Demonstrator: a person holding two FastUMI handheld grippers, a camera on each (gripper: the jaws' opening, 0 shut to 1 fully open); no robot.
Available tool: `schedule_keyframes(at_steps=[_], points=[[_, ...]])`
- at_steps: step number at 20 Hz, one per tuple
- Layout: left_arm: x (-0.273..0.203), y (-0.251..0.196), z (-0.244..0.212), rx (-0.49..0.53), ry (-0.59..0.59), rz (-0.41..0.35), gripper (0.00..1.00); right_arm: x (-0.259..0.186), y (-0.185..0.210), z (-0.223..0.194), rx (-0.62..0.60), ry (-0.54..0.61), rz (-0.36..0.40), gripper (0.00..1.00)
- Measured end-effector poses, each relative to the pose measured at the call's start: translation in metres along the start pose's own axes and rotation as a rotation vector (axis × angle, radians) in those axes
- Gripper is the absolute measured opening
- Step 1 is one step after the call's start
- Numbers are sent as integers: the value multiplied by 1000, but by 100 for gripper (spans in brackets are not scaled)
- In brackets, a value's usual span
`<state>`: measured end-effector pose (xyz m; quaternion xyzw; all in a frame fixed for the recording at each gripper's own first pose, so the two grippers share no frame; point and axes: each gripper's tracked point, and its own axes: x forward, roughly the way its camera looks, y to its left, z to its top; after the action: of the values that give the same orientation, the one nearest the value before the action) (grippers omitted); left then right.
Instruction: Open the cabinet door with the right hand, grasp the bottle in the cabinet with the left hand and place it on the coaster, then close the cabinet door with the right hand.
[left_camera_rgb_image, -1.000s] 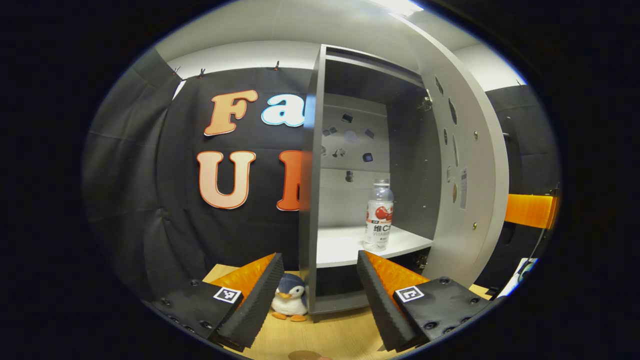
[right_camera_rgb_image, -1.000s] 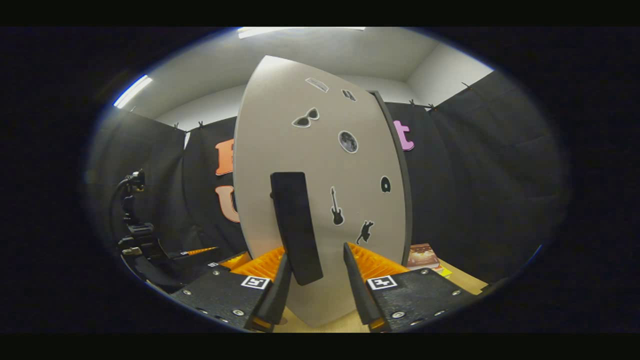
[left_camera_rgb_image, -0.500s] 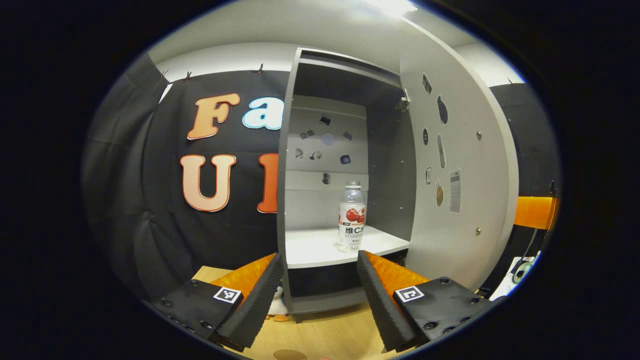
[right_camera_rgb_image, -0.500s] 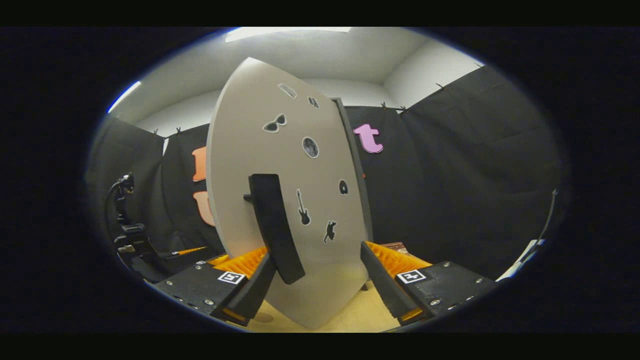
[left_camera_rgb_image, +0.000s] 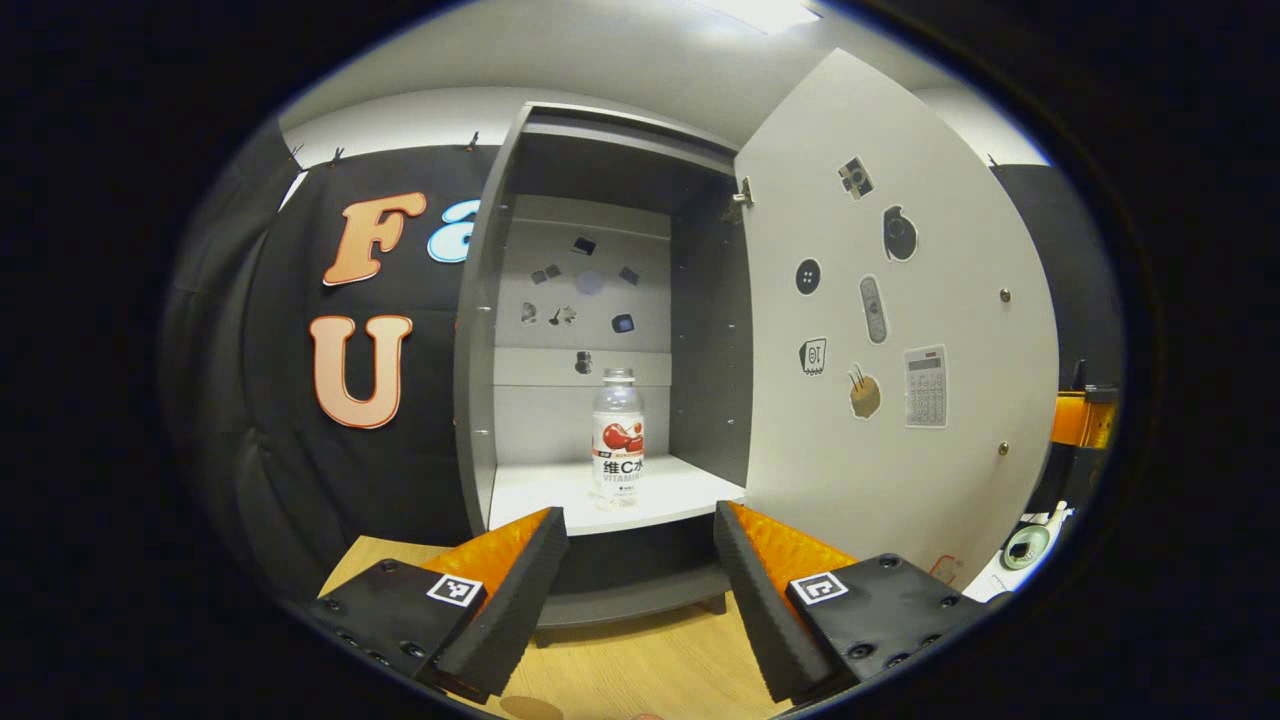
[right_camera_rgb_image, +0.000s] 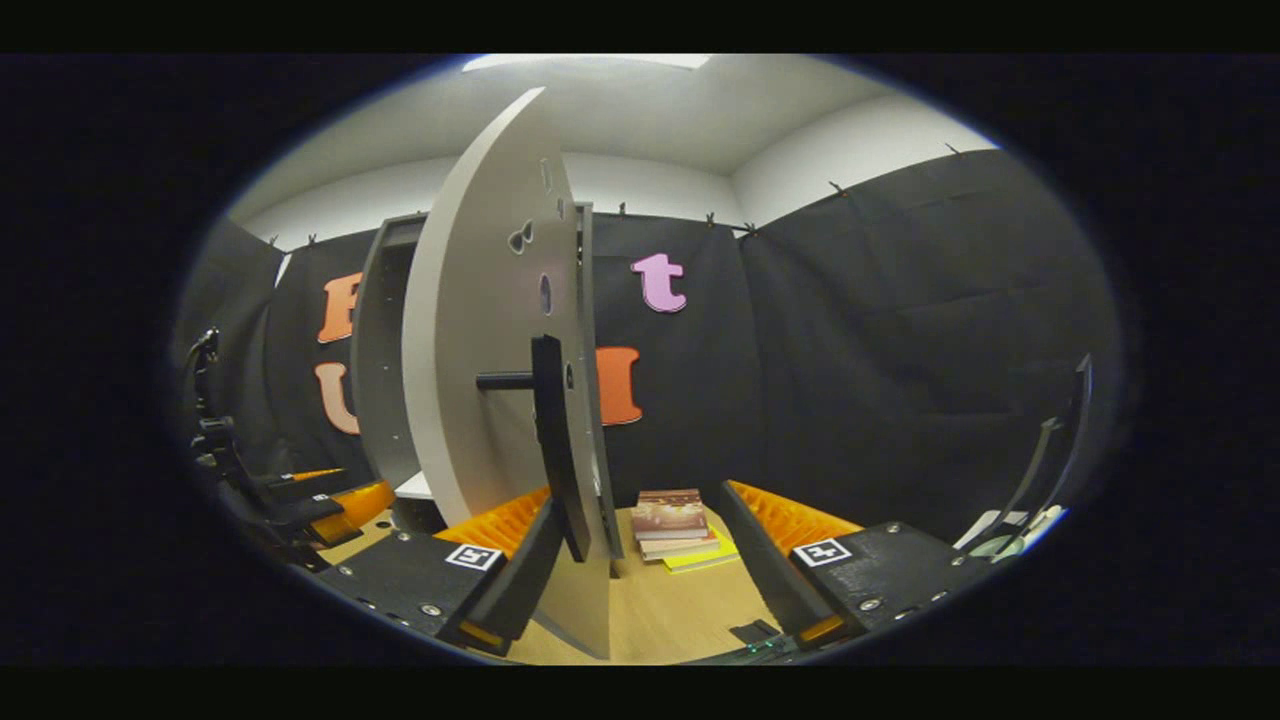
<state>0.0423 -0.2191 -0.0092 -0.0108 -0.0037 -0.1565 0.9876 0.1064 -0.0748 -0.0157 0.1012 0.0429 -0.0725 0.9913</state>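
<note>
The left gripper (left_camera_rgb_image: 640, 590) hangs with its jaws wide, nothing between them, low over the pale wooden bench (left_camera_rgb_image: 640, 670) and facing the grey cabinet (left_camera_rgb_image: 480, 330). The right gripper (right_camera_rgb_image: 640, 560) also has its jaws spread; the black door handle (right_camera_rgb_image: 555, 440) sits just by its left finger, and contact cannot be told. The cabinet door (left_camera_rgb_image: 900, 330) stands swung out to the right, stickers on its inner face. Inside, the drink bottle (left_camera_rgb_image: 618, 438) stands upright on the white shelf (left_camera_rgb_image: 540, 490), near its front edge with bare shelf around it. Beyond the door edge, a stack of books (right_camera_rgb_image: 672, 522) lies on the bench before the black cloth wall (right_camera_rgb_image: 900, 350).
</note>
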Motion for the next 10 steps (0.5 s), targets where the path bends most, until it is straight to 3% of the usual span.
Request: schedule_keyframes(at_steps=[3,4,10], points=[[0,-15,0,-12,0,-11,96,5,-7,0,-2,5,70,91],[2,-18,0,-14,2,-11,96,6,-10,-1,7,12,77,96],[2,-35,-2,-20,11,-15,96,9,-10,0,-22,22,141,95]])
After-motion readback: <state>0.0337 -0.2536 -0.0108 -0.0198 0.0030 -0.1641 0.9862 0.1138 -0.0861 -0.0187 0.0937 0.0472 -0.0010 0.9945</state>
